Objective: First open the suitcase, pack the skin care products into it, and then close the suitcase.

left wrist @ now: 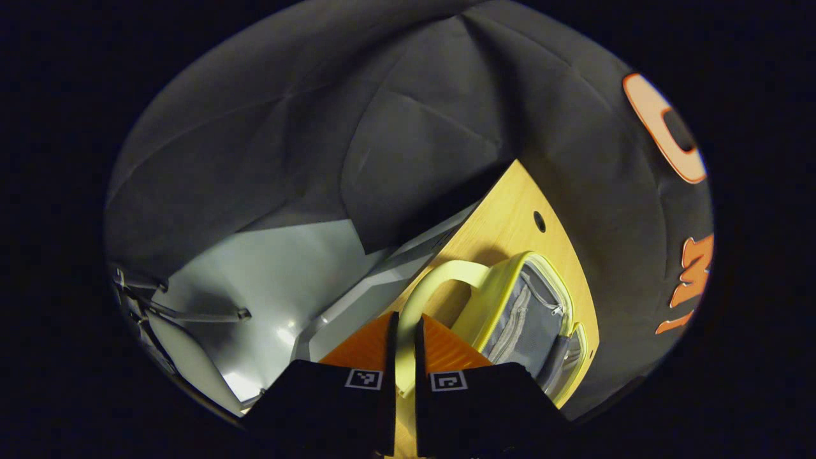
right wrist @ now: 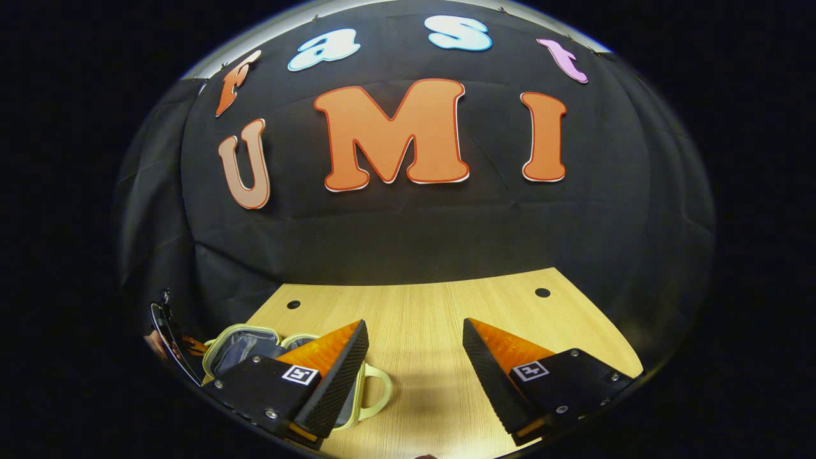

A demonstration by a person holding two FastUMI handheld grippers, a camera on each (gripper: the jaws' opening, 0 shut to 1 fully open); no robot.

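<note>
Small pale-yellow suitcase point(left wrist: 510, 306) lies open on the bench point(right wrist: 433, 331), grey lining exposed. Left gripper point(left wrist: 403, 357) has its jaws clamped on the looped handle point(left wrist: 433, 280). Right gripper point(right wrist: 414, 357) hovers, jaws wide apart. Judged light, semi-rigid shell; the handle offers the surest hold.

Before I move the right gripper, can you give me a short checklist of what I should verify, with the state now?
1. Suitcase open: ok, its grey lining with the zip pocket shows.
2. Left gripper holding the suitcase handle: ok, the pale yellow handle passes between both closed fingers.
3. Right gripper free to pick: ok, its jaws stand wide apart with nothing between them, above the wooden table.
4. Skin care products located: cannot tell, I see none from these views.
5. Room inside the suitcase: cannot tell, the fingers hide part of the interior.
</note>
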